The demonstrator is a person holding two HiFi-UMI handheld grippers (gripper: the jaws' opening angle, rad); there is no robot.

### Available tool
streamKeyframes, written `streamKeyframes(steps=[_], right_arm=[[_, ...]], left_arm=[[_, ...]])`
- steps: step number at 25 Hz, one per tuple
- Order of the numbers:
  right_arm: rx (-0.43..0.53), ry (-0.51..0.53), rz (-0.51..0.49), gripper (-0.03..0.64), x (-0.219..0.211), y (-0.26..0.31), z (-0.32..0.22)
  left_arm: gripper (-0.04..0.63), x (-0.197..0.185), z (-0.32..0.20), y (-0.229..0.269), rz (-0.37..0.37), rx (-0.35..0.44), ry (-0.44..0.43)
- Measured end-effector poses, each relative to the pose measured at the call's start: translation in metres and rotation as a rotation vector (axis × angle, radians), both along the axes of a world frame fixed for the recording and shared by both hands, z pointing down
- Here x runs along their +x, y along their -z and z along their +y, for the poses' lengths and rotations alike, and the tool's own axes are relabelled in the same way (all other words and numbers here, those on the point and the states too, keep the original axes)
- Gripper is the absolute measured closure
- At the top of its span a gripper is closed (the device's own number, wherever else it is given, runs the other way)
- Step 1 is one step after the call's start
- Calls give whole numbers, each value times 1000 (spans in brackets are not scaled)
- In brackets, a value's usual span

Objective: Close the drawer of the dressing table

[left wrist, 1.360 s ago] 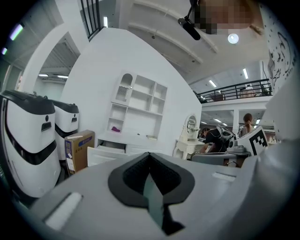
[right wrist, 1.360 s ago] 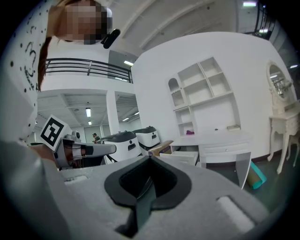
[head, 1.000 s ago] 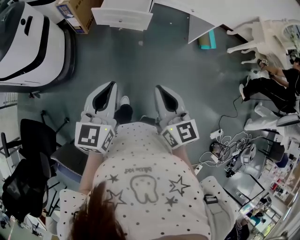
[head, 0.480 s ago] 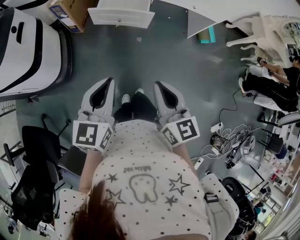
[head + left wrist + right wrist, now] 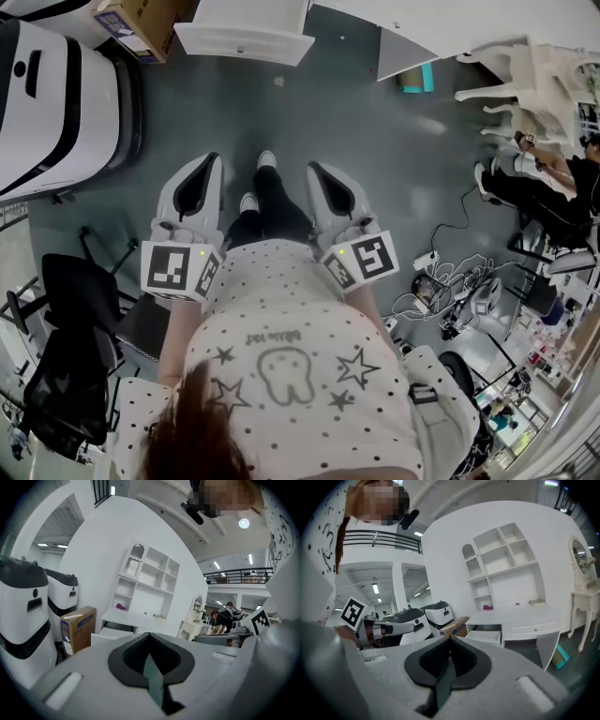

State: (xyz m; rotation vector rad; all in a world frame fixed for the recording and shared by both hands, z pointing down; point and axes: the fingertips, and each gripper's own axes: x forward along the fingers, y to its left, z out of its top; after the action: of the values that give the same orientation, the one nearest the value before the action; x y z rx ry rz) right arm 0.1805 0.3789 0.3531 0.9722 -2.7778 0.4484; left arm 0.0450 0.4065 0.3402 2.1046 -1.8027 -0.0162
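The drawer (image 5: 246,41) of the dressing table (image 5: 520,614) stands pulled open far ahead, well apart from the left gripper (image 5: 210,163) and right gripper (image 5: 317,172), both pressed together and empty.

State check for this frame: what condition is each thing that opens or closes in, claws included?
drawer: pulled out, open
cupboard door: swung open
cardboard box: flaps shut
left claw: shut, nothing between its jaws
right claw: shut, nothing between its jaws
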Motion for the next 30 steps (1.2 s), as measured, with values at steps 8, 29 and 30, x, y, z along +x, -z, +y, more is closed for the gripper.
streamKeyframes(steps=[8, 29, 30], right_arm=[[19, 50, -25, 618, -15, 8, -61], [31, 18, -40, 618, 11, 3, -154], [28, 12, -41, 618, 10, 3, -157]], left_arm=[[598, -10, -60, 6, -15, 16, 37], [598, 1, -144, 8, -24, 33, 57], [598, 0, -148, 8, -23, 33, 56]])
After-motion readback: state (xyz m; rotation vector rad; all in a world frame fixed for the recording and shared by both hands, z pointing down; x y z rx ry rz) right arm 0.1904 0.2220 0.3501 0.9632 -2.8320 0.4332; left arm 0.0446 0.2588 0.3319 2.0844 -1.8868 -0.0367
